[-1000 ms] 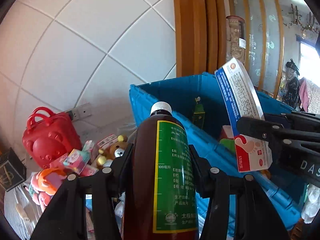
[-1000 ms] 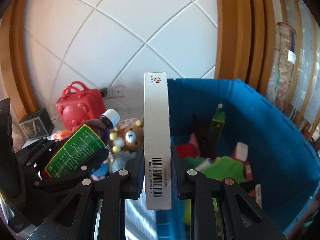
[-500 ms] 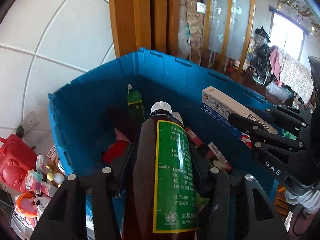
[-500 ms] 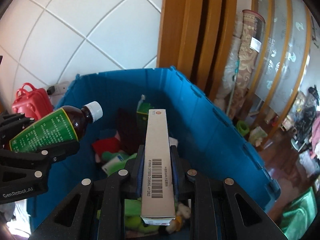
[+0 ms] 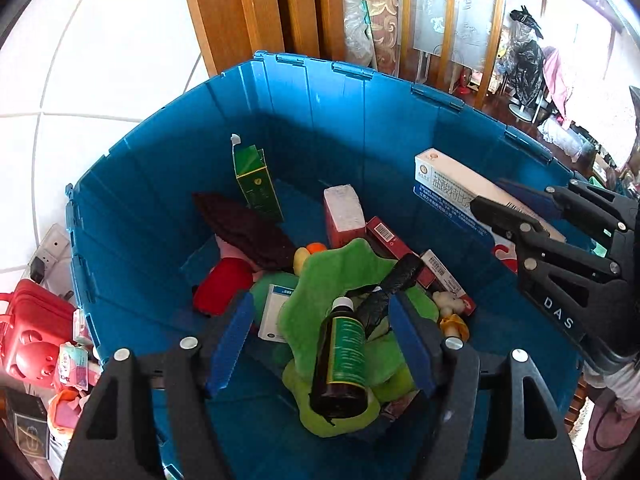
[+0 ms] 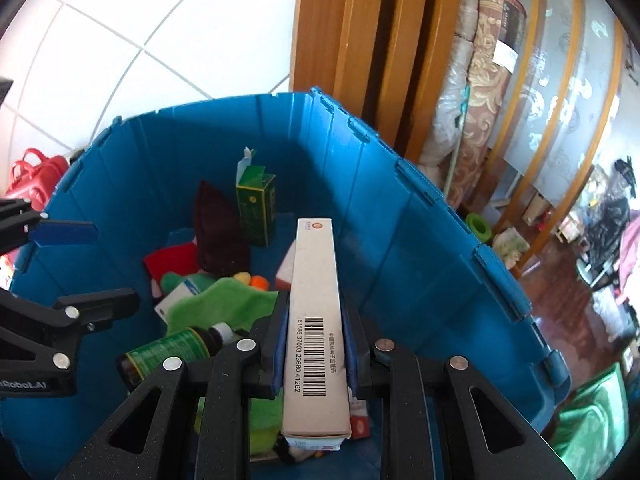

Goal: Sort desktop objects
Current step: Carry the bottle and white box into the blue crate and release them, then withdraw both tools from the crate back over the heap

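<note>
Opening over the blue crate point(image 5: 360, 128), the left gripper point(image 5: 322, 344) has its blue pads spread wide, pressing on nothing. Seen between them but lower down, clear of both pads, the brown medicine bottle point(image 5: 340, 360) with a green label and white cap lies on a green plush toy point(image 5: 332, 276) inside the crate. Beyond the jaws lie a red plush piece point(image 5: 224, 284), a dark cloth point(image 5: 248, 228), small red boxes point(image 5: 388, 236) and an upright green carton point(image 5: 256, 184) near the far wall. Left of the jaws, outside the crate, stands a red bear-shaped case point(image 5: 28, 336).

The right gripper point(image 6: 316, 352) is clenched on a long white box point(image 6: 316, 320) with a barcode, held edge-up between its pads above the crate's inside. Left of these jaws the bottle's cap shows beside the green plush, with the left gripper's fingers further left.
</note>
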Available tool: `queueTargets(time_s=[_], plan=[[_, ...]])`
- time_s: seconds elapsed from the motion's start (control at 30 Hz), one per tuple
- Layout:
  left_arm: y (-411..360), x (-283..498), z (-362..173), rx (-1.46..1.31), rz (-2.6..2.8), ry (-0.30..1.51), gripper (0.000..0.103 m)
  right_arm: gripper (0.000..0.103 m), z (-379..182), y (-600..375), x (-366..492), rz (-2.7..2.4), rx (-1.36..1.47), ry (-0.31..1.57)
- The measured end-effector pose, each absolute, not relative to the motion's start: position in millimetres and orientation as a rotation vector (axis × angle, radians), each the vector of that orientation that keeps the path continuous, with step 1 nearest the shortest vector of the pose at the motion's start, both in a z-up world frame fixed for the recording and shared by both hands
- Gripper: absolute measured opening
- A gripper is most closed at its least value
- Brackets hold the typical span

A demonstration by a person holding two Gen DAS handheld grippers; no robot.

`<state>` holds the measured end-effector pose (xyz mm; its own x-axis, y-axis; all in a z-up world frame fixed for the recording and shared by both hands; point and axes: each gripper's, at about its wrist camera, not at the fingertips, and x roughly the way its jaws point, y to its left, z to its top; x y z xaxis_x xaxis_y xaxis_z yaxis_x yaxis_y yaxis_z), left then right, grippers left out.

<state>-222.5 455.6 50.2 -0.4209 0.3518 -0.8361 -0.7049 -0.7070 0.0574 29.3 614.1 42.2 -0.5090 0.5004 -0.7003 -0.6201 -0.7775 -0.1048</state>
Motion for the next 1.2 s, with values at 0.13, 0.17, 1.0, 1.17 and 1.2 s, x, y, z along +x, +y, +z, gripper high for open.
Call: queueTargets(time_s=[0.13, 0.17, 1.0, 1.17, 1.2], plan=[[450.9, -229.1, 50.8, -1.142, 2.148, 0.525, 0.069, 0.065, 42.4, 616.8, 30.2, 2.238, -0.952, 0.213], [448.9, -229.9, 51.0, -1.144, 2.15, 0.519, 0.069, 0.075, 44.5, 617.7, 30.4, 2.237, -0.939, 0.221], [271.8, -189.5, 86.3, -0.83, 2.443, 0.095, 0.069, 0.103, 86.5, 543.2, 43.3, 2.373, -0.718, 0.256], [198.6, -186.0, 60.8, -0.879, 2.589, 0.076, 0.069, 0.103, 110.1, 483.5, 31.2, 2.48, -0.631, 0.212], [182.6, -185.5, 54.2, -0.898, 2.602, 0.068, 0.069, 0.103, 112.7, 472.3, 26.4, 2.495, -0.626, 0.202]])
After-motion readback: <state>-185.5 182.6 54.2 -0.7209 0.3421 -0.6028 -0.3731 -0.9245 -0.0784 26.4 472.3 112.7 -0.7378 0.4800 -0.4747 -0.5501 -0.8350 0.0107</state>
